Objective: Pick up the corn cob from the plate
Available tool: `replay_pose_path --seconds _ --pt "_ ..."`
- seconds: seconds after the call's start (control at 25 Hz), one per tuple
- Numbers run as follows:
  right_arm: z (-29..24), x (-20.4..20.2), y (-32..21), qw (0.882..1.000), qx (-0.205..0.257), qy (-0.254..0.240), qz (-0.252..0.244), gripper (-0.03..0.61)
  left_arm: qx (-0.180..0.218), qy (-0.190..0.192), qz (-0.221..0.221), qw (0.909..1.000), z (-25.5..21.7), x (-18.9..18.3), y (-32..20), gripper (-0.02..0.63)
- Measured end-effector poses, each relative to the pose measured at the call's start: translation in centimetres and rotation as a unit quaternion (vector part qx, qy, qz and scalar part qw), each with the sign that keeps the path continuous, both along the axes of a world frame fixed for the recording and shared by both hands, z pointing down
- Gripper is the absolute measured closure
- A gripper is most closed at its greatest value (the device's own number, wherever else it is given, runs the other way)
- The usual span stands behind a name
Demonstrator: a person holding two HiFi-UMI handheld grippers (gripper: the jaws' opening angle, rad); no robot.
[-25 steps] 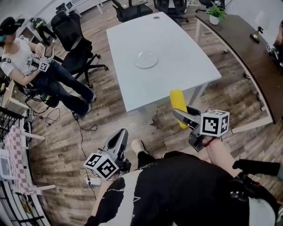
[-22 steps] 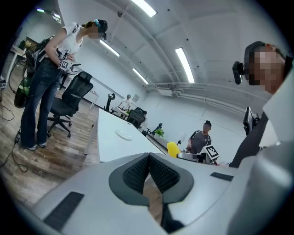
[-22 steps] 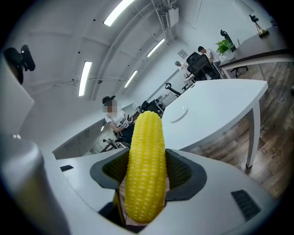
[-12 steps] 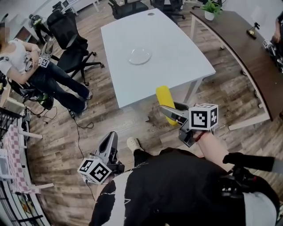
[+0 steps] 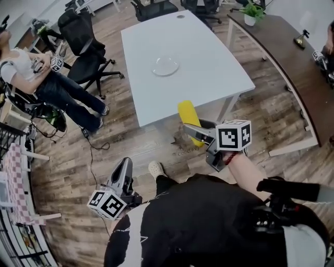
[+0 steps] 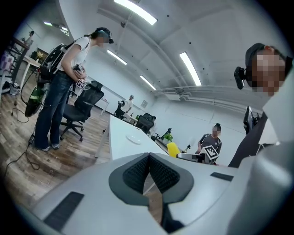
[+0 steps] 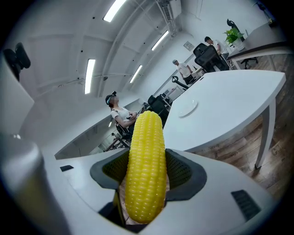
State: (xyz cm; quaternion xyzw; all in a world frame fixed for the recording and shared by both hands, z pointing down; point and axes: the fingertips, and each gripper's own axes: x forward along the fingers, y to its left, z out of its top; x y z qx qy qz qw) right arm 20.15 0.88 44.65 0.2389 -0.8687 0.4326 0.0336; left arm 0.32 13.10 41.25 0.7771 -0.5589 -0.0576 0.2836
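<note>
A yellow corn cob (image 7: 146, 160) stands upright between the pads of my right gripper (image 7: 146, 176), which is shut on it. In the head view that gripper (image 5: 192, 129) holds the cob (image 5: 188, 119) in the air off the white table's (image 5: 209, 73) near edge. The clear plate (image 5: 166, 66) lies bare on the table's middle and shows small in the right gripper view as the plate (image 7: 188, 109). My left gripper (image 5: 123, 172) hangs low at the left over the wooden floor, its jaws shut with nothing in them; the left gripper view shows the pads (image 6: 133, 170) meeting.
Black office chairs (image 5: 83, 39) and a seated person (image 5: 36, 78) are left of the table. A dark curved desk (image 5: 284, 47) with a potted plant (image 5: 251, 15) runs along the right. A checked rack (image 5: 13, 182) stands at the far left. Other people (image 6: 209, 144) stand about the room.
My right gripper with the cob has drifted left along the table's near edge. My left gripper has slid lower and left in the head view. The seated person has shifted.
</note>
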Motion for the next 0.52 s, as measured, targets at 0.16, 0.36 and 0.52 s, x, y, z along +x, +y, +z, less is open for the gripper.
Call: replay_pose_path --seconds 0.16,0.36,0.52 --pt "-0.04 0.14 -0.17 1.000 -0.004 -0.005 -0.002 0.331 0.000 0.000 0.002 1.0000 -0.06 0.30 -0.31 0.601" --pt "0.29 0.13 -0.10 1.000 -0.015 -0.013 -0.006 0.331 0.002 0.001 0.003 1.0000 0.00 0.39 -0.50 0.601" --pt "0.39 0.28 -0.05 0.999 -0.025 -0.020 -0.003 0.331 0.002 0.003 0.004 1.0000 -0.01 0.29 -0.59 0.601"
